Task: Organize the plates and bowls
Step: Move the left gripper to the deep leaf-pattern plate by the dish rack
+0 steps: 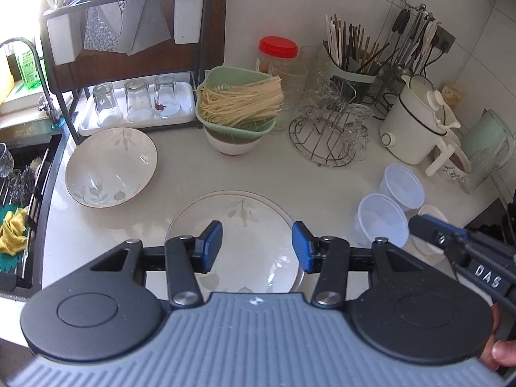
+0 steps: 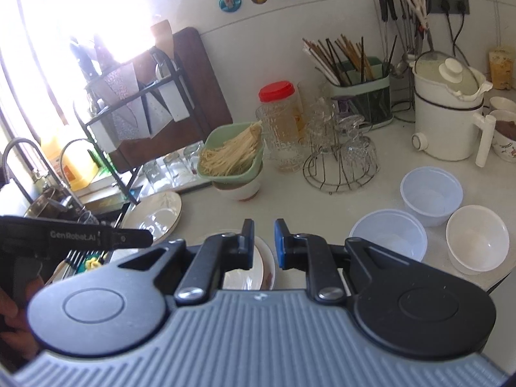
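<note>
A leaf-patterned plate (image 1: 245,225) lies on the white counter just under my left gripper (image 1: 257,247), which is open and empty above it. A matching large bowl (image 1: 111,167) sits to its left by the sink. Two translucent plastic bowls (image 1: 382,222) (image 1: 403,185) stand to the right, with a small white bowl (image 2: 479,238) beside them. My right gripper (image 2: 263,244) hovers above the plate's right edge (image 2: 262,266), jaws a narrow gap apart and empty. The large bowl also shows in the right wrist view (image 2: 154,216).
A green colander of noodles (image 1: 240,101) sits on a white bowl at the back. A wire glass rack (image 1: 329,135), red-lidded jar (image 1: 277,53), chopstick holder (image 1: 351,61) and white kettle (image 1: 416,119) line the back. Dish rack with glasses (image 1: 135,103) and the sink (image 1: 19,193) are at left.
</note>
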